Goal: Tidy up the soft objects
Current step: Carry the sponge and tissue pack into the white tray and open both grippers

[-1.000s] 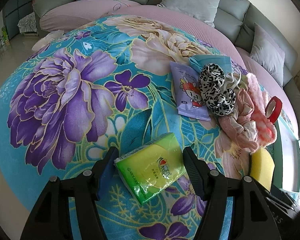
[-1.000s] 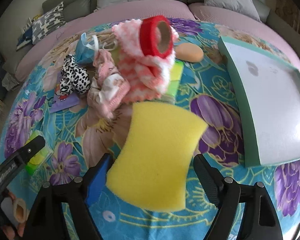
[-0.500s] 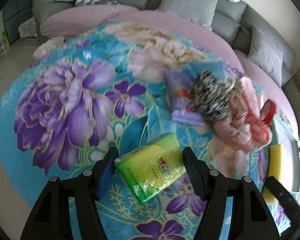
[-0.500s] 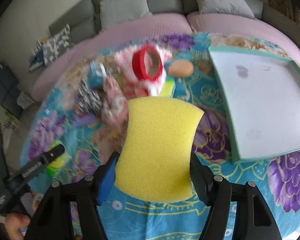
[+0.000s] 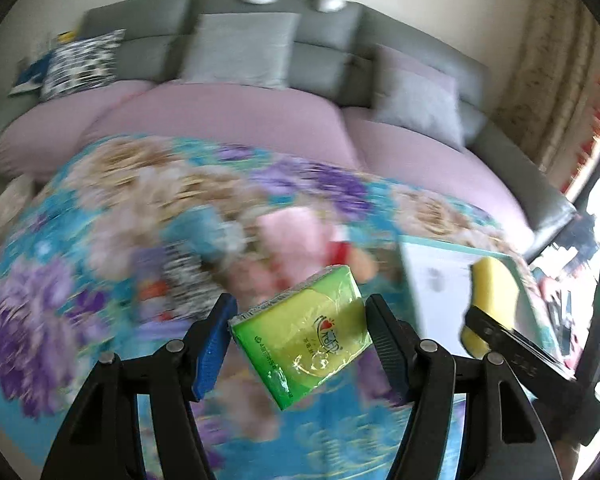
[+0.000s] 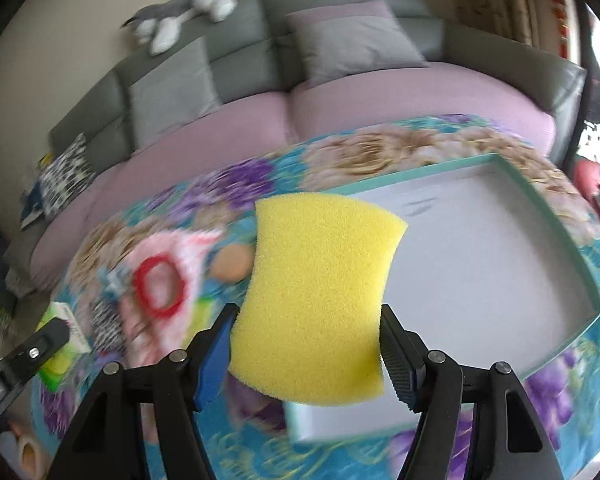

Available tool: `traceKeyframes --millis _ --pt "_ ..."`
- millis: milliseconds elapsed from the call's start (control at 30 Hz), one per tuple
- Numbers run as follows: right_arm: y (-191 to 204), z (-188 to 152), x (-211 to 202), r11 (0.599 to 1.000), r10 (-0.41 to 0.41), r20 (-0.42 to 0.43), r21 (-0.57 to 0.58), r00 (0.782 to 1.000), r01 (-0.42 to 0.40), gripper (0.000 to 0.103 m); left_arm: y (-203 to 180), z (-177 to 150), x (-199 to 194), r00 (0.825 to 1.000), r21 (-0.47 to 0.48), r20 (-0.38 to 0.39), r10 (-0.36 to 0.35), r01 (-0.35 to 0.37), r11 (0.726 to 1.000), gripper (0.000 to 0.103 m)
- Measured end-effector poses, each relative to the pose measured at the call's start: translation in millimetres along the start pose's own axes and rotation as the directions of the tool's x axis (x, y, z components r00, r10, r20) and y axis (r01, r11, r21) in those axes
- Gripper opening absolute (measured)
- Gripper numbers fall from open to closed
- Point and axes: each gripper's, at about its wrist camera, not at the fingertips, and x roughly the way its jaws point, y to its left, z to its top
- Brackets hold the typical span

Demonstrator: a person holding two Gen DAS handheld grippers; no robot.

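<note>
My left gripper is shut on a green-yellow tissue pack and holds it in the air above the floral cloth. My right gripper is shut on a yellow sponge, lifted over the near-left corner of a white tray with a teal rim. In the left wrist view the sponge shows at the right over the tray. In the right wrist view the tissue pack is at the lower left. A blurred pile of soft items lies on the cloth.
The pile holds a pink knit cloth, a red tape ring, a black-and-white spotted piece and an orange oval object. A pink and grey sofa with cushions curves behind the table.
Both grippers have risen and swung toward the tray. The tissue pack and the sponge came up off the cloth with them. Both views now show more of the sofa and are blurred.
</note>
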Motion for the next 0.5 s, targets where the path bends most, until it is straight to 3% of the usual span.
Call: traceKeyframes --millis 300,500 --pt "-72.6 31.2 32.6 0.988 -0.124 -0.01 0.093 0.992 0.125 0.071 -110.2 26.2 64.9 0.988 0.135 -0.088 -0.131 0.142 0.981 0.068" --pt "-113.4 40.4 49.0 0.976 -0.169 -0.025 0.136 0.985 0.17 0.071 -160.7 28.9 110.1 0.976 0.184 -0.14 -0.168 0.193 0.964 0.068"
